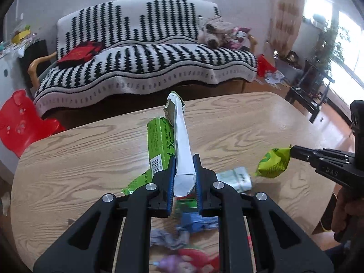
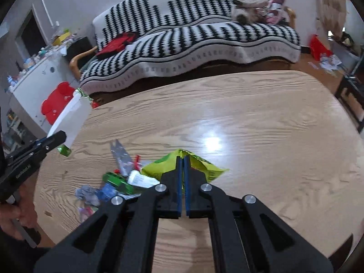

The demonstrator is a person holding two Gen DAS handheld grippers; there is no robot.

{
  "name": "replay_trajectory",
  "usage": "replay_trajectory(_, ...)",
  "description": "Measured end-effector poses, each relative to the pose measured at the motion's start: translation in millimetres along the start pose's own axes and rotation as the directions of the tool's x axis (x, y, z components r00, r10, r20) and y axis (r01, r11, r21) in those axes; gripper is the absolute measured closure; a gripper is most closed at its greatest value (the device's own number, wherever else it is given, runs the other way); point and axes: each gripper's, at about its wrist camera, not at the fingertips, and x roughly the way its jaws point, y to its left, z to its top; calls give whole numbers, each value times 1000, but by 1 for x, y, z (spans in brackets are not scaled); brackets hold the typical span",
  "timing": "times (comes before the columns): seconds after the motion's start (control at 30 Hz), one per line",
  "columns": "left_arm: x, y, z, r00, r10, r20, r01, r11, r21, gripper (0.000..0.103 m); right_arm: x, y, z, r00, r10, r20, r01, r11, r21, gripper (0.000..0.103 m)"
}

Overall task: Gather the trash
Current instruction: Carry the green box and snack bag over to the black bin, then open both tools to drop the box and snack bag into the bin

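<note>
In the left wrist view my left gripper is shut on a flattened green-and-white carton that sticks up and away from the fingers above the wooden table. From the right comes my right gripper, shut on a crumpled yellow-green wrapper held in the air. The right wrist view shows the same: the right gripper pinches the yellow-green wrapper, and the left gripper carries the carton at the left. A pile of mixed wrappers lies on the table below.
A sofa with a black-and-white cover stands beyond the table, with a red cushion on it. A red plastic stool sits left of the table. A dark side table stands at the right. A hand grips the left handle.
</note>
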Motion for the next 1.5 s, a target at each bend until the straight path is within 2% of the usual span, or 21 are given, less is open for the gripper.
replay_trajectory(0.17,6,-40,2,998,-65,-23,66,997,44,88,-35,-34,-12,998,-56,32,54,998,41,100)
replay_trajectory(0.37,11,-116,0,986,-160,-54,166,976,137,88,-86,-90,-35,988,-141,60,134,984,115,100)
replay_trajectory(0.5,16,-179,-11,969,-229,-95,245,946,214,88,-116,-132,-56,976,-207,61,193,964,181,100)
replay_trajectory(0.63,17,-248,-29,943,-304,-138,332,896,296,88,-151,-183,-84,957,-283,61,258,929,267,100)
replay_trajectory(0.8,17,-331,-58,892,-402,-207,451,811,372,88,-193,-251,-126,927,-373,36,330,859,391,100)
replay_trajectory(0.83,19,-354,-66,875,-426,-230,484,786,384,89,-202,-265,-136,918,-395,28,348,840,417,100)
replay_trajectory(0.97,29,-414,-94,825,-475,-306,564,717,409,88,-229,-314,-169,887,-462,-11,405,765,502,102)
replay_trajectory(1.1,44,-471,-131,764,-503,-404,643,643,417,88,-246,-361,-207,867,-492,-81,442,682,582,102)
replay_trajectory(1.27,60,-516,-155,702,-533,-472,709,578,403,88,-263,-393,-236,865,-488,-115,439,626,645,102)
replay_trajectory(1.37,71,-532,-167,667,-536,-517,740,558,375,88,-273,-401,-244,874,-475,-99,411,617,671,102)
replay_trajectory(1.4,74,-537,-172,653,-535,-536,751,551,365,88,-275,-401,-245,871,-480,-104,417,611,673,102)
replay_trajectory(1.5,81,-547,-182,627,-537,-565,771,531,351,88,-275,-407,-252,871,-476,-121,418,591,690,102)
